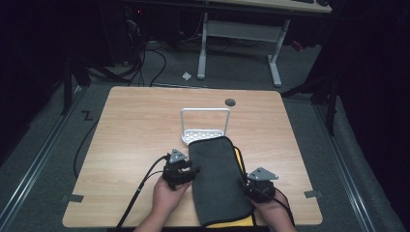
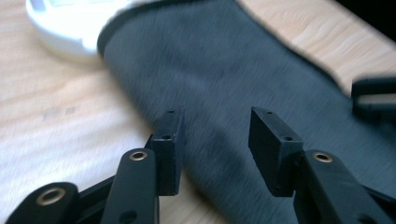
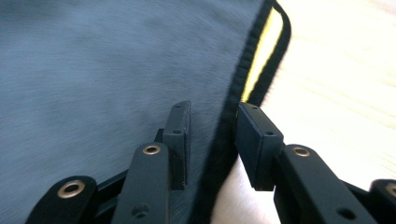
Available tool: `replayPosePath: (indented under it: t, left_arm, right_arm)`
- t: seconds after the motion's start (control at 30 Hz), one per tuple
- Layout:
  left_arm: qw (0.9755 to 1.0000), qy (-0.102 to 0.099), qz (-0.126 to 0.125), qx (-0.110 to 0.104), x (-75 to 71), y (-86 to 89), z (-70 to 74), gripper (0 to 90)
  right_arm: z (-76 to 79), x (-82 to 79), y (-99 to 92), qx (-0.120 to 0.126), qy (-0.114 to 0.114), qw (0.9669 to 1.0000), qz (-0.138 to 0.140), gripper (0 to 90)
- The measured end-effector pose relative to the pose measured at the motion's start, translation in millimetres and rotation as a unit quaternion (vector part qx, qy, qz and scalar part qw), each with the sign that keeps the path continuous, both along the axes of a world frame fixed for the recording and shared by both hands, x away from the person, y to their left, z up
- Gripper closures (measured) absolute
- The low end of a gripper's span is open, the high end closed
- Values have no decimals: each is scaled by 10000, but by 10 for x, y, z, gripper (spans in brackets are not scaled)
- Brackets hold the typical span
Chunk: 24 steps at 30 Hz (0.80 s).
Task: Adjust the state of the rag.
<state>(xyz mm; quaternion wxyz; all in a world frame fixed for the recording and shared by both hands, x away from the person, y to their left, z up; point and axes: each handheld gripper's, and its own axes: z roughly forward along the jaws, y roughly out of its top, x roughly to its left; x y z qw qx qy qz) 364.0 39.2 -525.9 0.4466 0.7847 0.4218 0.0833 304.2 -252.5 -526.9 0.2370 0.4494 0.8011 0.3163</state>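
A: Left hand-held gripper (image 1: 186,170) first. Jaws apart, nothing pinched. In the left gripper view the two pads (image 2: 170,140) straddle the left border of the dark grey mat (image 1: 217,179), one over bare wood, the other over the fabric.

B: Noted. Right hand-held gripper (image 1: 255,186)?

A: Jaws also apart. The right gripper view shows the mat's black stitched edge running up between them, yellow underside (image 3: 261,51) peeking out beyond. Pads not visibly pressing on it, so no grip yet, as far as can be told through the motion blur.

B: Step in hand?

A: Judged as the approach to a two-sided grasp: each hand lining up on one long edge of the mat, probably to lift, fold or shift it.

B: Next move calls for what?

A: Both sets of jaws lowered so the edge sits fully between the pads, then closed together. The fabric lies flat on the desk (image 1: 130,125), so the lower pad has to slip under the hem; that looks like the tricky part.

B: Where does the mat lie overall?

A: Lengthwise at the near middle of the desk, between the two hands, its near end hanging past the desk's front edge. Its far end overlaps the base of a white rack (image 1: 205,123) with an upright loop handle. A small dark round cap (image 1: 230,102) sits farther back, well apart.
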Motion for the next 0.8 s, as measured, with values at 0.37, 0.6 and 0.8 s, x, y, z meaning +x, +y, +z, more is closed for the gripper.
replayPosePath:
  t: [0.37, 0.6, 0.8]
  left_arm:
    - [9974, -172, 353, 611, -9, 323, -79, 587]
    - [9978, -90, 448, 487, 13, 481, -55, 566]
    - [9996, -80, 122, 239, -169, 442, -37, 522]
  right_arm:
    - [-3, 70, 422, 36, 53, 9987, 509, 719]
    - [91, 288, 549, 252, -31, 9987, 452, 660]
    - [80, 758, 605, 361, 24, 9993, -126, 603]
